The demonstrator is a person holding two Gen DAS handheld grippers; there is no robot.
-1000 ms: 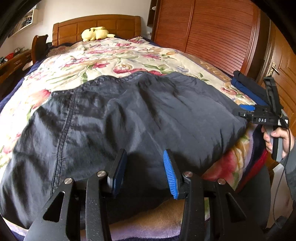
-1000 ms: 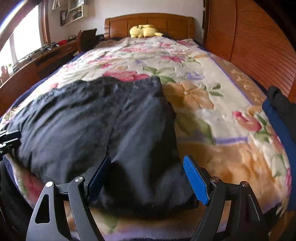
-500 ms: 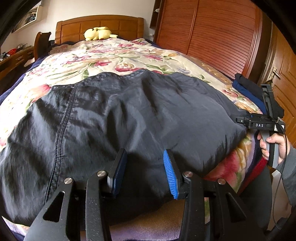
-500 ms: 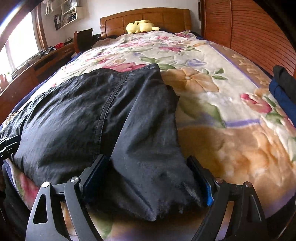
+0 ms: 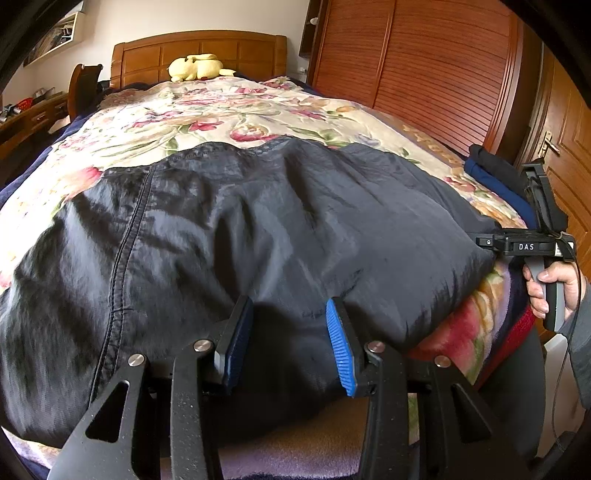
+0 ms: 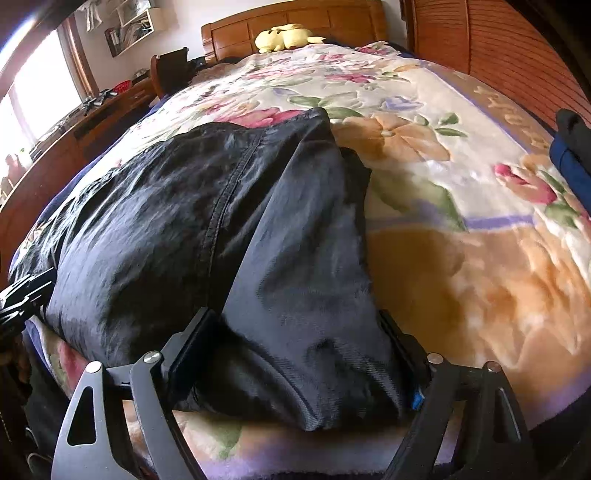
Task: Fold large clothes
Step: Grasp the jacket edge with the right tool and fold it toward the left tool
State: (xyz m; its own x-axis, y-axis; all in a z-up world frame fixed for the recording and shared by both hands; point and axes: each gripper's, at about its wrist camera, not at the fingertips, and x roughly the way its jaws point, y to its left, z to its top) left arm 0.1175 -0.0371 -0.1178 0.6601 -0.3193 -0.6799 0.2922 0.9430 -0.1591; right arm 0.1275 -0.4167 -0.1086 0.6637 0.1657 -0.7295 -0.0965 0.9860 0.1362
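A dark garment (image 5: 280, 236) is spread at the near edge of a floral blanket (image 5: 221, 110) – thin, limp, likely slippery – its hem bunched between the closing right gripper (image 6: 299, 354) and straddled by the half-parted left gripper (image 5: 288, 339)

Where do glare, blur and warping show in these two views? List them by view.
Right wrist view: the window is blown out to white, the blanket at lower right is smeared with blur, and the headboard bows. Left wrist view: sharper, with grey sheen on the garment, curved wardrobe slats and dark corners.
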